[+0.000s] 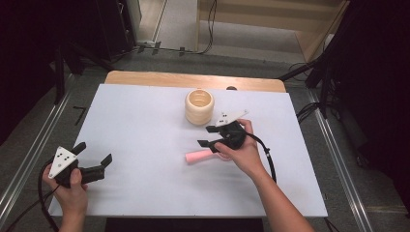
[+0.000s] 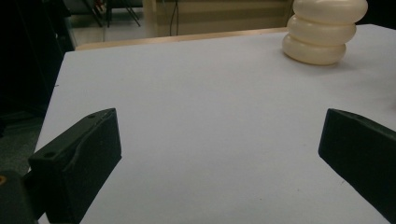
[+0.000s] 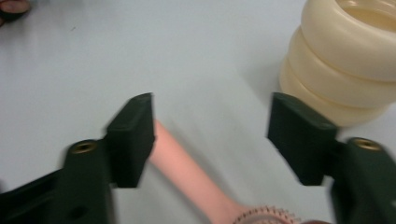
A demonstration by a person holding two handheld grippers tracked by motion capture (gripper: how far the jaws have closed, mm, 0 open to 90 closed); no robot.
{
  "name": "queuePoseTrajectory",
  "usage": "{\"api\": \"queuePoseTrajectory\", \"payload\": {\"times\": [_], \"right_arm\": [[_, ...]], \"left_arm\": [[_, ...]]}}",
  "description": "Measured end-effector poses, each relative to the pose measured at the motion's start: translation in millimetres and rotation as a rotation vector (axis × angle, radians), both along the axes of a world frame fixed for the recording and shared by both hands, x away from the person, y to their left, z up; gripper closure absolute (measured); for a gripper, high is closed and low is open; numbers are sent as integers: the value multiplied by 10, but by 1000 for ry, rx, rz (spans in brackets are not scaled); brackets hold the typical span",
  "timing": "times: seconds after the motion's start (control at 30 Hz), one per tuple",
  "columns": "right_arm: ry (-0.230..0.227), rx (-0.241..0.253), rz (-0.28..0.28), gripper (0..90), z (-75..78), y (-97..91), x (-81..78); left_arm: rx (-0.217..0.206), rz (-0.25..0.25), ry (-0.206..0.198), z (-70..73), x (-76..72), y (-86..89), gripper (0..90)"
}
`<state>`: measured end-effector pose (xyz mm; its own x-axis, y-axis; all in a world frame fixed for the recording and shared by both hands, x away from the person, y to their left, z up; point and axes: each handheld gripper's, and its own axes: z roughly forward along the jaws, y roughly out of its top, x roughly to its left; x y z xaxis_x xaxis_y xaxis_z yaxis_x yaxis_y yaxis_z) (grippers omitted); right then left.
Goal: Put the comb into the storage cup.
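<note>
high view: right gripper [image 1: 208, 136], fingers spread, hovers over the pink foam-like cylinder [image 1: 199, 156] lying on the white bench [image 1: 145, 145], near the cream ribbed ring-stack cup [image 1: 199, 107]. left gripper [image 1: 93, 158] waits open, near left. nothing looks grasped yet; pickup remains.

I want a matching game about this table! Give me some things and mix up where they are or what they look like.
Things:
1. cream ringed cup
2. pink brush handle
3. left gripper
4. right gripper

Descriptions:
A. lying flat on the white sheet, partly under a hand
B. open, at the near left of the table, nothing between its jaws
C. standing upright near the far edge of the sheet
D. open, just above the pink thing, beside the cup

Pairs: 1-C, 2-A, 3-B, 4-D
</note>
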<state>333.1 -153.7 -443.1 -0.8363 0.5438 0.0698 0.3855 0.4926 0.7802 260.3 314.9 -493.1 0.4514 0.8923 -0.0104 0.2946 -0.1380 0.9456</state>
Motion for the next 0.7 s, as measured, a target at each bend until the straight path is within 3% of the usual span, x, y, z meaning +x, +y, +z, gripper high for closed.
{"api": "queuePoseTrajectory", "payload": {"times": [0.03,0.07,0.1,0.17,0.4,0.7], "right_arm": [[0,0,0,228,0,0,0],[-15,34,-5,132,-13,-86,-71],[-15,34,-5,132,-13,-86,-71],[-50,62,-40,0,-35,-197,-157],[-98,102,-113,0,-89,-400,-321],[-116,134,-139,0,-151,-591,-446]], "left_arm": [[-1,0,0,-1,-1,0,0],[1,1,1,1,-2,1,0],[1,1,1,0,-1,0,0],[3,2,0,-2,-1,-6,0],[2,0,0,-2,-5,-4,0],[4,-1,-1,-6,-2,-13,0]]}}
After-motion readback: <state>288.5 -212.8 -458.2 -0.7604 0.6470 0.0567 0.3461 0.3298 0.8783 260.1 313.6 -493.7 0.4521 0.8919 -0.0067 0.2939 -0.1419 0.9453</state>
